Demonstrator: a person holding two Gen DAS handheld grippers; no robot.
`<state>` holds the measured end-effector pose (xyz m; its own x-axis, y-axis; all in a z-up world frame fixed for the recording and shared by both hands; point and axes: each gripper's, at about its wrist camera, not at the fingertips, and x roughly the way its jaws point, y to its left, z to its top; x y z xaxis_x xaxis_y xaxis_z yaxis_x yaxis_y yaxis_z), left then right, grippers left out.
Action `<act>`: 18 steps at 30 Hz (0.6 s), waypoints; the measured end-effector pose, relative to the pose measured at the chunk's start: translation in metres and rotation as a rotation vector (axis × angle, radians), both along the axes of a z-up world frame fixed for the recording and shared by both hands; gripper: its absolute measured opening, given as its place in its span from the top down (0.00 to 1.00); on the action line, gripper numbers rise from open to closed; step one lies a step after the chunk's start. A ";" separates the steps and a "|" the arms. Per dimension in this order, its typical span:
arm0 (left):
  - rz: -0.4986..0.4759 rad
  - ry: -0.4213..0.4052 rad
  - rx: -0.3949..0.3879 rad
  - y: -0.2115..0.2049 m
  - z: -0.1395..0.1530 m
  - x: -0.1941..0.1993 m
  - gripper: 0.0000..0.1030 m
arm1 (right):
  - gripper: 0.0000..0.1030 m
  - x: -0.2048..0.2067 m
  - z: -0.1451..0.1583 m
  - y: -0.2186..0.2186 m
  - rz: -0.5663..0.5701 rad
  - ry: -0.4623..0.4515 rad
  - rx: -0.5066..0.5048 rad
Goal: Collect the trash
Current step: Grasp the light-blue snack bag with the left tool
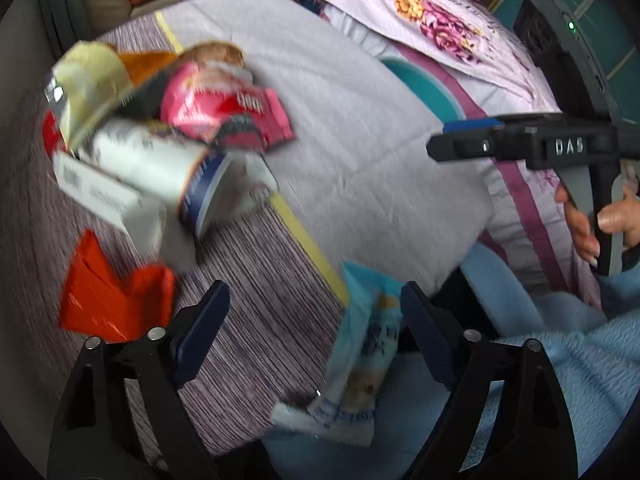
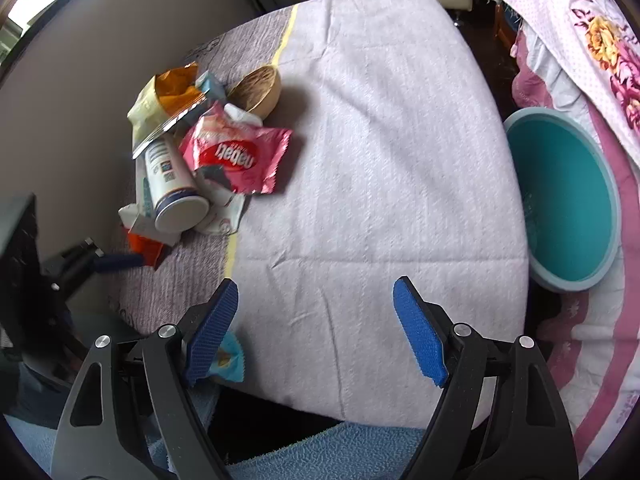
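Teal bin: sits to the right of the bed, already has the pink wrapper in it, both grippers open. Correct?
Not quite. The right wrist view shows the teal bin empty; the pink wrapper lies in the trash pile on the bed. The rest holds: left gripper and right gripper are open.

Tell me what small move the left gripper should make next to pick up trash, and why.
Probably lower the left gripper and close on the light blue snack wrapper. Its jaws stand open with nothing gripped, and that wrapper lies right between its fingers at the near edge of the bed cover. The rest of the litter sits farther off, and the teal bin waits empty beside the bed.
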<state>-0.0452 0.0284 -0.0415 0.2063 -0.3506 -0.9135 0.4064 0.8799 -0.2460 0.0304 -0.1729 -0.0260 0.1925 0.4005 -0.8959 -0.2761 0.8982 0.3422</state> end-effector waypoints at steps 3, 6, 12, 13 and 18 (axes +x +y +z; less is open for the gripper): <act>-0.031 0.044 -0.038 -0.002 -0.008 -0.013 0.16 | 0.26 -0.007 -0.001 0.002 0.006 0.002 0.013; -0.054 0.085 -0.056 -0.008 -0.015 -0.020 0.16 | 0.26 -0.010 -0.002 0.002 0.003 0.009 0.028; -0.070 0.161 -0.043 -0.019 -0.034 -0.018 0.44 | 0.26 -0.011 0.000 0.001 -0.015 0.005 0.057; -0.060 0.175 -0.035 -0.019 -0.039 -0.016 0.55 | 0.26 -0.011 -0.001 0.001 -0.018 0.005 0.059; -0.042 0.165 -0.030 -0.023 -0.046 -0.017 0.77 | 0.26 -0.006 -0.005 0.000 -0.035 0.017 0.065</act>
<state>-0.0619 0.0057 -0.0874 0.0387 -0.3834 -0.9228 0.3947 0.8542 -0.3384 0.0246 -0.1732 -0.0314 0.1924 0.4510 -0.8715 -0.2382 0.8830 0.4044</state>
